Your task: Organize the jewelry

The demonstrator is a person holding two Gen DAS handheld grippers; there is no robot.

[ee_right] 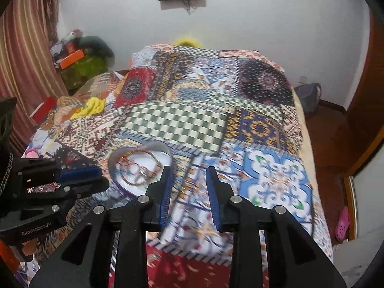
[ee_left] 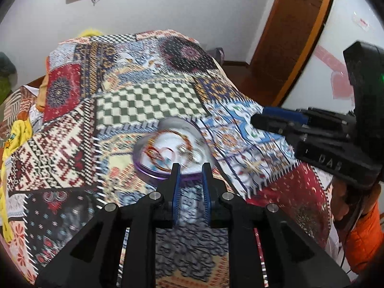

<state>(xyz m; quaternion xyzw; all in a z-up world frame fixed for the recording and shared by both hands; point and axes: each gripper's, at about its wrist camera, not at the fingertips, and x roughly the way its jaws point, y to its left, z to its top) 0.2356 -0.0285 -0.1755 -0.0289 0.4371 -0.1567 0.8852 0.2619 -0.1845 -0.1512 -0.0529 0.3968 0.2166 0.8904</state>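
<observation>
1. Heart-shaped jewelry box [ee_left: 172, 151], purple-rimmed and white inside, lying open on the patchwork bedspread [ee_left: 148, 100] near its front edge; bangles [ee_left: 168, 144] and what look like rings [ee_left: 184, 152] heaped inside, blurred by motion.
2. Probably set on the flat middle of the bed to keep both tools within reach and the contents from spilling.
3. Left gripper [ee_left: 190, 168] just in front of the box's near rim, jaws parted with nothing between them; seemingly lined up for steadying the box or picking from it.
4. Right gripper [ee_right: 189, 170] off to the box's right, over bare bedspread, jaws wide and empty; likely waiting.
5. Small round pieces [ee_left: 54, 195], perhaps earrings, on a dark patch of the cover, well apart from the box to its left; probably due for sorting next.
6. Left view only: wooden door [ee_left: 295, 24], orange sleeve [ee_left: 364, 240].
7. Right view only: striped curtain [ee_right: 26, 55], cluttered corner, pink slipper [ee_right: 342, 223] on the floor, left tool from the side.
</observation>
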